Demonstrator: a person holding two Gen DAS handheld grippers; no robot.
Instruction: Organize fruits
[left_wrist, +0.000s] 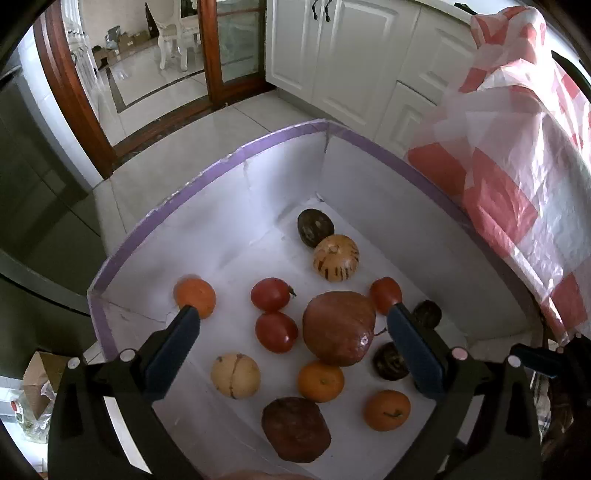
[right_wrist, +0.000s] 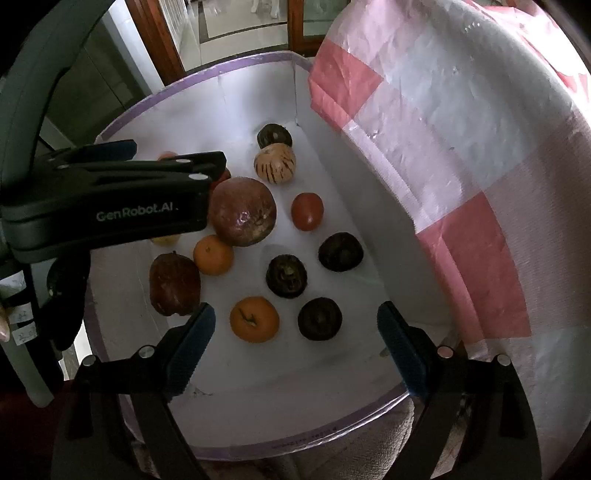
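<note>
Pre-grasp step: left tongs gape empty above big red fruit in box; right tongs gape empty, near orange. Next: descend, pinch.

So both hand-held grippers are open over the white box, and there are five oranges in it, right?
Not quite: the white box holds three oranges, not five, as the left wrist view shows. Both the left hand-held gripper and the right hand-held gripper are open.

I see daylight flooding the glossy pale tiled floor at upper left; both fisheye views bend and darken at the edges, and a highlight glints on the large reddish-brown round fruit.
</note>
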